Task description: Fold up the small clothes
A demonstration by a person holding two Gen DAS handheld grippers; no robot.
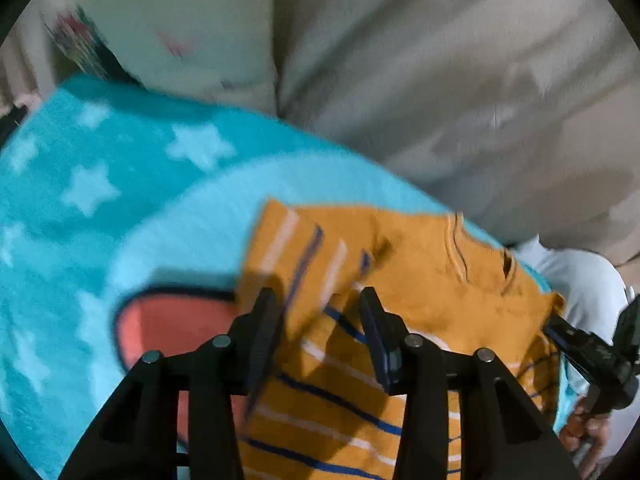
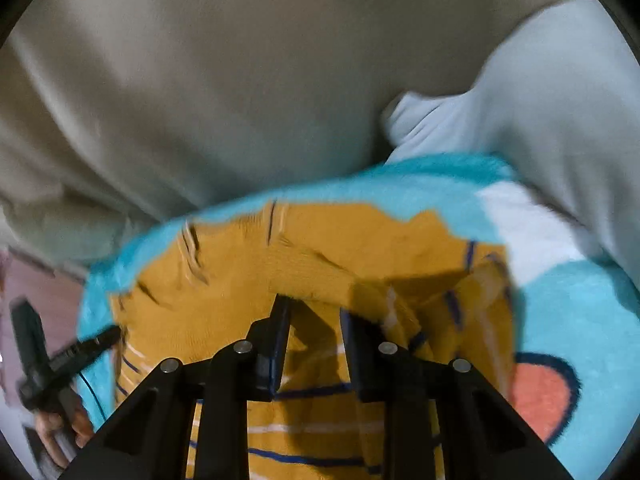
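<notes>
While your mustard striped sweater [image 1: 420, 280] lies on the turquoise star blanket [image 1: 120, 200], your left gripper [image 1: 318, 300] and right gripper [image 2: 314, 312] hover above it, all 4 fingers spread apart, gripping nothing.

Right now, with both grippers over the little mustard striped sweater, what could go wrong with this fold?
Both sleeves look folded in loosely on the sweater; the one by the right gripper stands ridged and may spring open. The fluffy blue blanket underneath is soft, so the open left gripper might pinch pile along with knit. Both views are blurred, so a grab could miss the edge.
</notes>
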